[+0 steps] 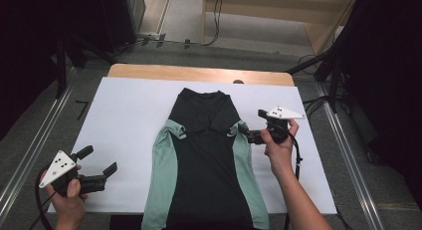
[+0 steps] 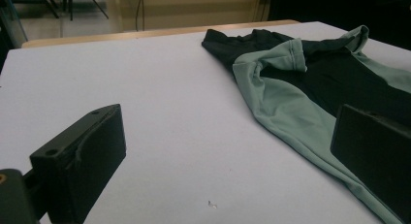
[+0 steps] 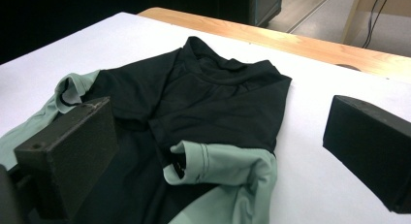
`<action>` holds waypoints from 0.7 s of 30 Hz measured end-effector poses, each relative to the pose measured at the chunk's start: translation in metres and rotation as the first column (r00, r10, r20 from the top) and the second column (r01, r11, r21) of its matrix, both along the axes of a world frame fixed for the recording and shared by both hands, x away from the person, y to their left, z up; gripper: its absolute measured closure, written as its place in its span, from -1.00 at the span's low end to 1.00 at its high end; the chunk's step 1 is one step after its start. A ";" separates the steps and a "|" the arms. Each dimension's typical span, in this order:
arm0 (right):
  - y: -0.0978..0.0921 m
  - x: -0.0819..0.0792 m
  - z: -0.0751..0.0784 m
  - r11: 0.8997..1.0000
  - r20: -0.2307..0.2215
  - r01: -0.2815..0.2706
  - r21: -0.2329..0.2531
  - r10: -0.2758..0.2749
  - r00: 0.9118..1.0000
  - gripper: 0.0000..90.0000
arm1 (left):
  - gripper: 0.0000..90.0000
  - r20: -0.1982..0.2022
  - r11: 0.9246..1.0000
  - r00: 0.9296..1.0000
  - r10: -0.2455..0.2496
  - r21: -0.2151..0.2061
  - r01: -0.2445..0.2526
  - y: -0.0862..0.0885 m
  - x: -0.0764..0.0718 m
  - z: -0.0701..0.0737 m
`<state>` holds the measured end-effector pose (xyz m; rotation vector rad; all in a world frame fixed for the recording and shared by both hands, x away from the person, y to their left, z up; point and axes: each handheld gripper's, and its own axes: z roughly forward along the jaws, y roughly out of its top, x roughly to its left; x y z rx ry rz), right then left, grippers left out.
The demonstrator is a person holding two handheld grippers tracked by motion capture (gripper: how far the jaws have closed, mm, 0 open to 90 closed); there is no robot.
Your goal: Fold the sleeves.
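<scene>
The black-and-green shirt (image 1: 206,160) lies mid-table, hem over the near edge, both sleeves already folded inward. The right gripper (image 1: 249,133) hovers released beside its sleeve; the left gripper (image 1: 99,160) waits released near the near-left corner. The body fold looks still undone.

White table cover (image 1: 124,115) over wooden tabletop (image 1: 149,70); floor cables (image 1: 216,21).

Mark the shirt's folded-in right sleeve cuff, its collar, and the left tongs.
right sleeve cuff (image 3: 194,158), right gripper view, on the green hem.
collar (image 1: 201,94), high view, on the black neck edge.
left tongs (image 1: 98,159), high view, midway between the open jaw tips.
</scene>
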<state>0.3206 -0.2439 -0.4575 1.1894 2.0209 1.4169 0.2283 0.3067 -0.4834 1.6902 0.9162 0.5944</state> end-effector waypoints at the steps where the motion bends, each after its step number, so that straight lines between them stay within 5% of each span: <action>1: -0.001 -0.002 -0.001 1.000 0.000 0.001 0.002 -0.001 1.000 -1.00 | -1.00 0.001 1.000 1.000 -0.002 -0.003 0.002 -0.001 0.000 0.000; 8: -0.014 -0.014 -0.005 0.999 0.011 0.022 0.024 -0.023 1.000 -1.00 | -1.00 -0.001 0.999 1.000 -0.016 -0.036 0.016 -0.006 0.001 0.002; 21: -0.036 -0.037 -0.016 0.997 0.036 0.067 0.040 -0.069 0.997 -1.00 | -1.00 0.003 0.999 0.999 -0.039 -0.005 0.039 -0.018 0.007 0.005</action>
